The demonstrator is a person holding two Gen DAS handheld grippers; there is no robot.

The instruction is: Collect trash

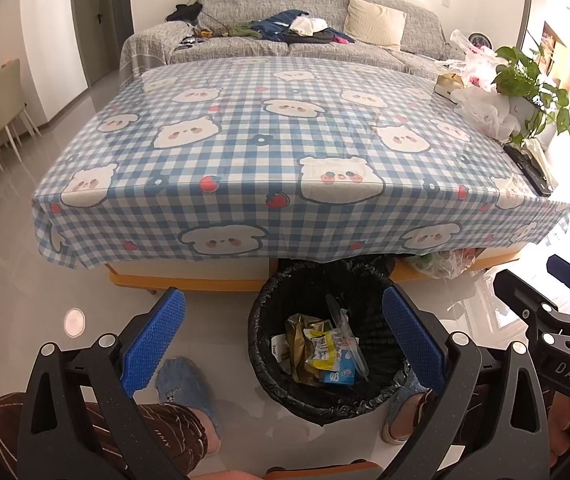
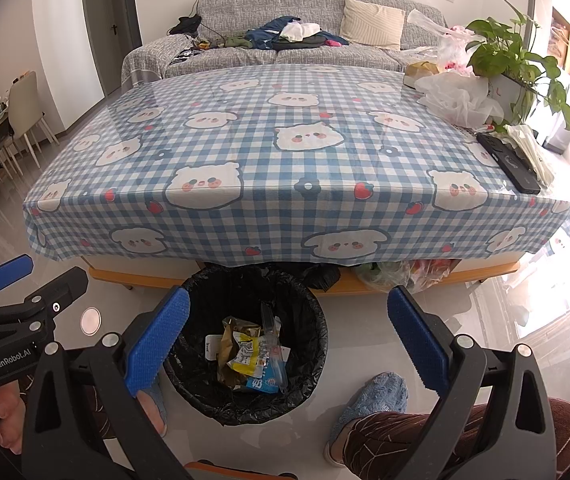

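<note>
Both my left gripper point(image 1: 283, 334) and right gripper point(image 2: 289, 336) hover with jaws wide, empty, above the black-lined round bin point(image 2: 305, 390) holding crumpled wrappers point(image 2: 245, 354).

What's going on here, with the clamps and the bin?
A person sits facing a table and holds a two-finger gripper in each hand to collect trash. The left gripper and the right gripper are both open and empty, held over a bin on the floor between the person's feet. Wrappers already lie in the bin. Most of the table is bare; plastic bags, a plant and a phone sit along its right side.
</note>
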